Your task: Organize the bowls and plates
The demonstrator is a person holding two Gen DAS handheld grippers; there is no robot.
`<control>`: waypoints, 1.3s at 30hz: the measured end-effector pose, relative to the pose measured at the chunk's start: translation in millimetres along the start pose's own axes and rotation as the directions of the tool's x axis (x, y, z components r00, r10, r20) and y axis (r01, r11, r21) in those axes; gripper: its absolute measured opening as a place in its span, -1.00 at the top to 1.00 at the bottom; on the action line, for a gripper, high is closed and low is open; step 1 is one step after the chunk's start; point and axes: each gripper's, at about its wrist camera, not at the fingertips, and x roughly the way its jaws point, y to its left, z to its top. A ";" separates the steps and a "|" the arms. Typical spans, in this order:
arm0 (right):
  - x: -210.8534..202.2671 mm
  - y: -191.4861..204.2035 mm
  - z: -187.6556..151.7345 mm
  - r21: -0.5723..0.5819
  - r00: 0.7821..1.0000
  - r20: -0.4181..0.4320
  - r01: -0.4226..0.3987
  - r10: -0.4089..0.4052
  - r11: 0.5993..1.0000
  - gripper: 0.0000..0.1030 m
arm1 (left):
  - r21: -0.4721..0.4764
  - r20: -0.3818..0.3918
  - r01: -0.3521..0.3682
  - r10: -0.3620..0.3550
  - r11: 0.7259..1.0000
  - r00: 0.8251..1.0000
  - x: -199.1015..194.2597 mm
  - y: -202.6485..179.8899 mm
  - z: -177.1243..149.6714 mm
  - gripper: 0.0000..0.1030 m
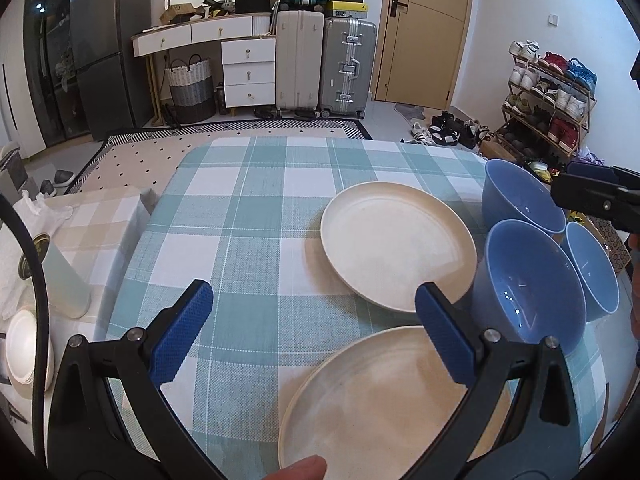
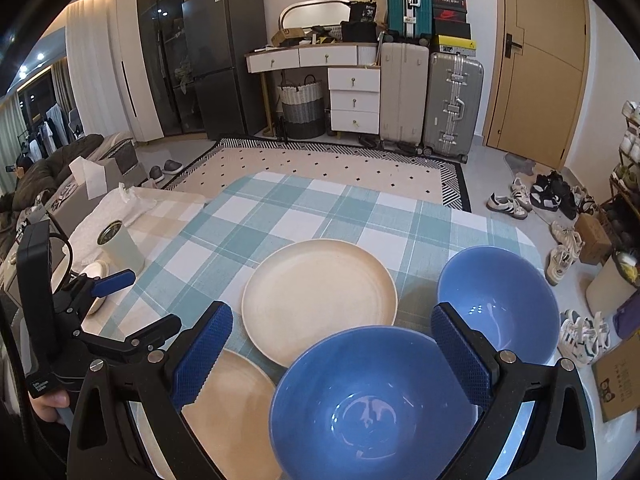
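Note:
Two cream plates lie on the checked tablecloth (image 1: pixel 248 216): a far plate (image 1: pixel 396 246) (image 2: pixel 320 296) and a near plate (image 1: pixel 384 404) (image 2: pixel 228 412). Three blue bowls stand to the right: a far bowl (image 1: pixel 516 200) (image 2: pixel 500 304), a near bowl (image 1: pixel 524 284) (image 2: pixel 368 404) and a third bowl (image 1: pixel 592 272) at the table's right edge. My left gripper (image 1: pixel 312 332) is open and empty above the near plate's left rim. My right gripper (image 2: pixel 332 356) is open, hovering over the near bowl; it also shows in the left wrist view (image 1: pixel 600 196).
A side table with a beige checked cloth (image 1: pixel 92 220) stands left, holding a pale cup (image 2: pixel 120 244), white cloths and a small stack of white dishes (image 1: pixel 28 352). Beyond the table are a rug, suitcases, drawers, a door and shoes on the floor.

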 end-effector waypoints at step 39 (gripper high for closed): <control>162.7 -41.0 24.6 0.012 0.938 -0.345 0.000 0.004 1.000 -0.45 | -0.007 -0.183 0.013 -0.014 1.000 0.983 110.9 -7.6 24.5 -0.48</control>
